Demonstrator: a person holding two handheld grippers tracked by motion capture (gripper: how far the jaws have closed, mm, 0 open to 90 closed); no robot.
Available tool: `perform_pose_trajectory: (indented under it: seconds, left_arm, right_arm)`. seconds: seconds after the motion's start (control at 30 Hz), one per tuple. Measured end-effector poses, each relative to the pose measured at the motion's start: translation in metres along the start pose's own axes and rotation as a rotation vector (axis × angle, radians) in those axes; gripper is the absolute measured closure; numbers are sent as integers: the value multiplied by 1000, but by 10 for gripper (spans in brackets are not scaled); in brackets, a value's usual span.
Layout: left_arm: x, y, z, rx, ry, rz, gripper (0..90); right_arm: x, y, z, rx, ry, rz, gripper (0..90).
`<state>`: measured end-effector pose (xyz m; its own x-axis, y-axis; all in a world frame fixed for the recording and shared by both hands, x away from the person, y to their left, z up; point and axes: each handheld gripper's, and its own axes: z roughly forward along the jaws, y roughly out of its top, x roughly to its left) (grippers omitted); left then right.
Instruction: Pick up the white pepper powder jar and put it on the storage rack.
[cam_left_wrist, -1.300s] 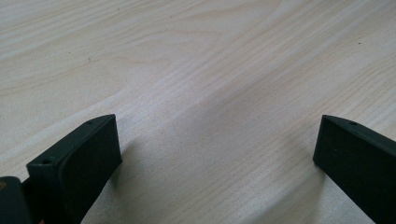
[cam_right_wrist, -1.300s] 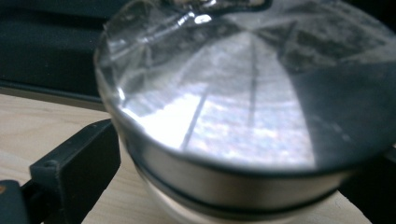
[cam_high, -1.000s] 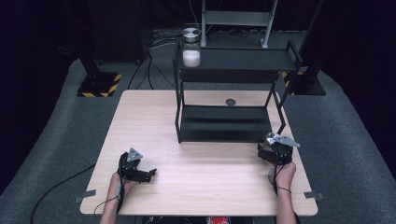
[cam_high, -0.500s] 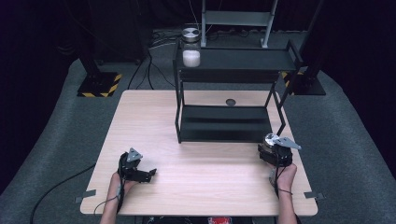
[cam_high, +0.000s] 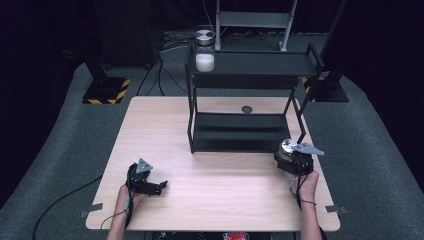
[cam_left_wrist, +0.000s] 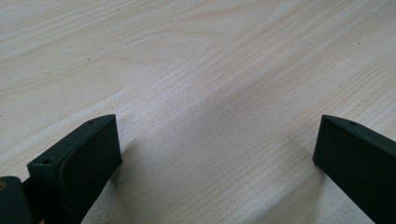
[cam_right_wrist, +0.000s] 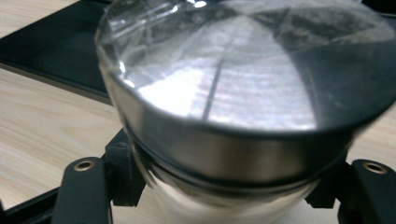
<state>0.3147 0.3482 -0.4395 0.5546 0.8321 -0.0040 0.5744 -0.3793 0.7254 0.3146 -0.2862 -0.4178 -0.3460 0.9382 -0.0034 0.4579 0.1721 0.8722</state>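
Jar (cam_right_wrist: 233, 107) with a shiny metal lid sits pinched in my right tongs (cam_high: 294, 159), jaws pressed against its glass sides just under the lid rim, one on each side in the right gripper view. From above, that jar is at the near right of the table (cam_high: 165, 125), directly in front of the right hand (cam_high: 305, 184) and just short of the black two-level shelf rack (cam_high: 250, 100); whether its base touches the wood I can't tell. Jar stands upright, long axis vertical, lid facing up toward the camera on the tongs. Key relation for the move ahead: rack lies straight ahead of the right tongs, lower shelf (cam_high: 240, 131) close and a bit to their left, upper shelf (cam_high: 260, 64) higher and farther back. A second jar (cam_high: 204, 51) with white stuff inside already stands at the left end of the upper shelf, well apart from the right tongs, so I'd judge the held one is meant to go on the rack too, and the right hand is clearly the nearer one for it. Rack's front right post stands just ahead of the held jar, so I'd guess the lift needs to clear that. Left tongs (cam_high: 146, 181) rest low at the near left of the table, spread wide, nothing between the jaws but bare wood in the left gripper view, well apart from the rack and both jars. A small dark round thing (cam_high: 246, 109) lies on the table behind the lower shelf, can't tell what it is.
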Motion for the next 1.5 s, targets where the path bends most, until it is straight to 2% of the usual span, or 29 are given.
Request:
perform_pose_trajectory:
  seconds: [0.27,0.87,1.5]
  left_arm:
    - [0,0,0,0,0,1,1]
    - [0,0,0,0,0,0,4]
    - [0,0,0,0,0,0,3]
  right_arm:
    - [-1,13,-4,-13,24,-25,303]
    - [4,51,-11,-31,42,-79,303]
    - [2,84,-20,-63,49,-86,303]
